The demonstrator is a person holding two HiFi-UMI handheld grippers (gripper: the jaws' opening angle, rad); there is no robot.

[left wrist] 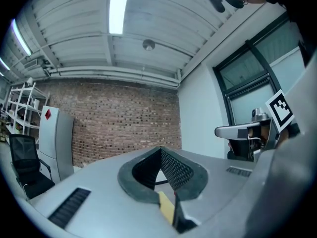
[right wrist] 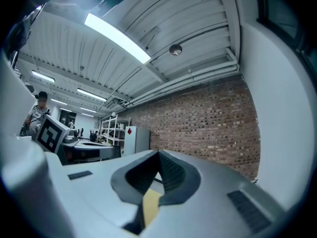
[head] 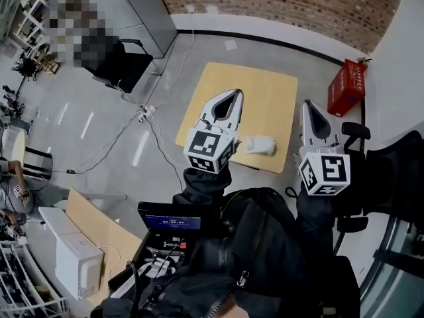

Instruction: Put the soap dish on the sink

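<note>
1. The left gripper (head: pixel 236 95) and the right gripper (head: pixel 309 105) both have closed jaws that hold nothing.
2. The white soap dish (head: pixel 260 144) lies on the tabletop (head: pixel 265 88) below them.
3. I think grabbing has not started. Next, go down, open the jaws and grip the dish. No sink shows.

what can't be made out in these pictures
Sink: in no view.
White thing on the wooden table, head view: too small to confirm as the soap dish.
Table's near edge, head view: partly hidden behind the left gripper.
Both gripper views: aimed at the brick wall, so neither shows the white thing.
</note>
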